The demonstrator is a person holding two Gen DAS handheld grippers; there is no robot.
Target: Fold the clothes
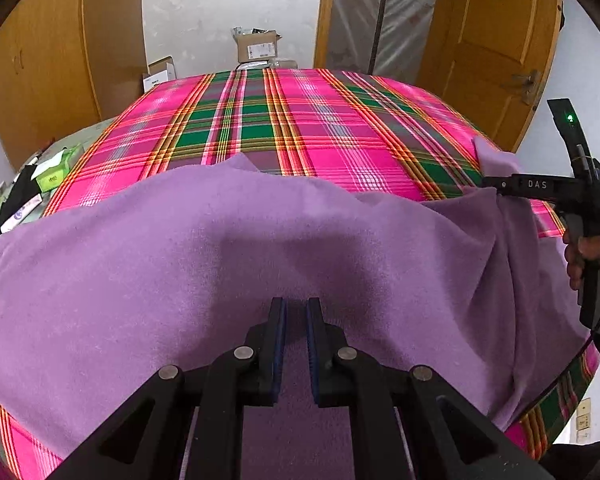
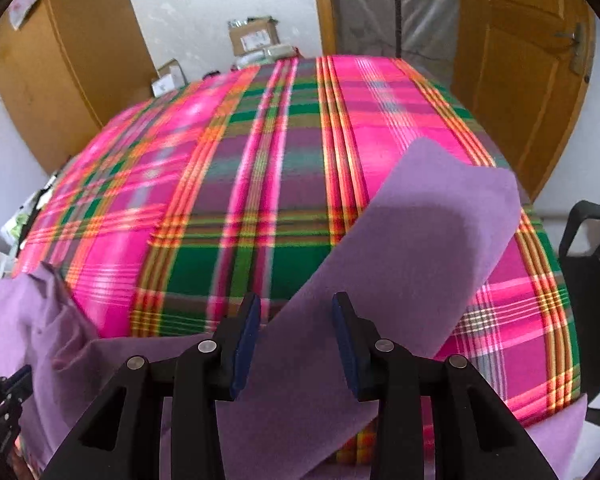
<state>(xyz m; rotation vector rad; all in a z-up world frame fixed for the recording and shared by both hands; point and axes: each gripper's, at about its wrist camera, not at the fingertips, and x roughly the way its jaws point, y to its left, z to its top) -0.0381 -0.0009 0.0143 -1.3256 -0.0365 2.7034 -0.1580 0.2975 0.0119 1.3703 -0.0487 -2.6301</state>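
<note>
A purple fleece garment (image 1: 204, 248) lies across the near part of a bed with a pink and green plaid cover (image 1: 284, 128). My left gripper (image 1: 296, 308) is nearly shut, its pads pinching a ridge of the purple fabric at the near edge. My right gripper (image 2: 296, 312) has its jaws apart, with a flap of the purple garment (image 2: 412, 248) lying between and over them, raised off the plaid cover (image 2: 236, 168). The right gripper also shows at the right of the left wrist view (image 1: 496, 188), at the garment's right corner.
Wooden doors (image 1: 496, 40) stand behind the bed. Cardboard boxes (image 1: 256, 46) sit on the floor beyond the far edge. Packets and clutter (image 1: 40, 180) lie left of the bed. A black chair (image 2: 592, 280) stands at the right.
</note>
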